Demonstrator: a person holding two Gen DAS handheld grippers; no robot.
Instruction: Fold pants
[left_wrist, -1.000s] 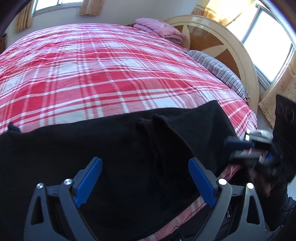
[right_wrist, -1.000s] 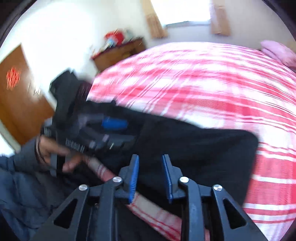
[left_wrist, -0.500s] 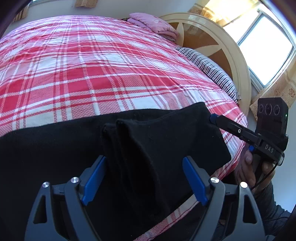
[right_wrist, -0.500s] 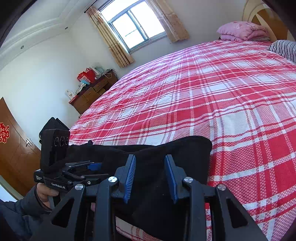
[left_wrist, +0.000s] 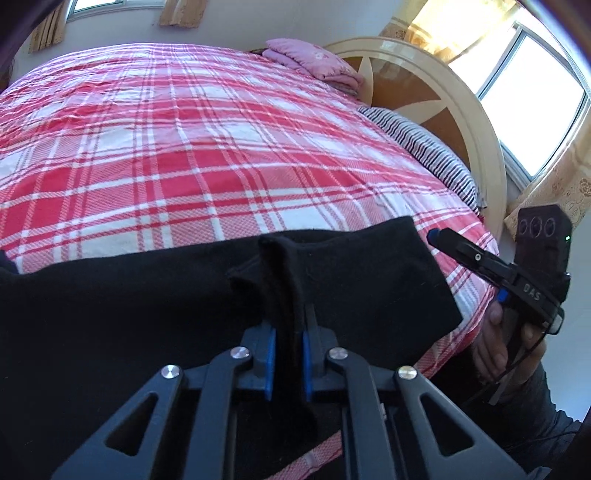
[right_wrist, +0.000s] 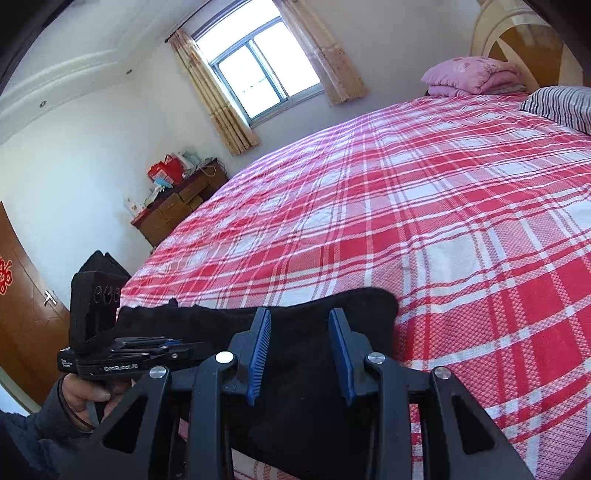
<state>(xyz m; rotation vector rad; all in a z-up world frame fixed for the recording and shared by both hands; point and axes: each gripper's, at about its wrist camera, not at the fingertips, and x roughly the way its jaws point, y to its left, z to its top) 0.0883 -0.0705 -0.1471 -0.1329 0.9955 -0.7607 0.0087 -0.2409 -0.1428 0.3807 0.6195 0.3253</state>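
Observation:
Black pants (left_wrist: 129, 295) lie along the near edge of the bed, with a raised fold (left_wrist: 284, 258) in the middle. My left gripper (left_wrist: 286, 354) is shut on that fold, its blue pads pinching the cloth. In the right wrist view the pants (right_wrist: 314, 406) lie under my right gripper (right_wrist: 300, 354), which is open with its pads apart above the cloth's right end. The right gripper also shows in the left wrist view (left_wrist: 480, 258) just off the pants' right end. The left gripper shows in the right wrist view (right_wrist: 155, 350).
The bed has a red and white plaid cover (left_wrist: 184, 147). A pink folded blanket (left_wrist: 314, 62) and a striped pillow (left_wrist: 424, 155) lie by the cream headboard (left_wrist: 461, 110). A wooden dresser (right_wrist: 177, 206) stands at the far wall. A brown door (right_wrist: 22, 314) is at left.
My left gripper has closed from wide open onto the raised fold of the pants. My right gripper has opened somewhat wider and stays at the pants' right end.

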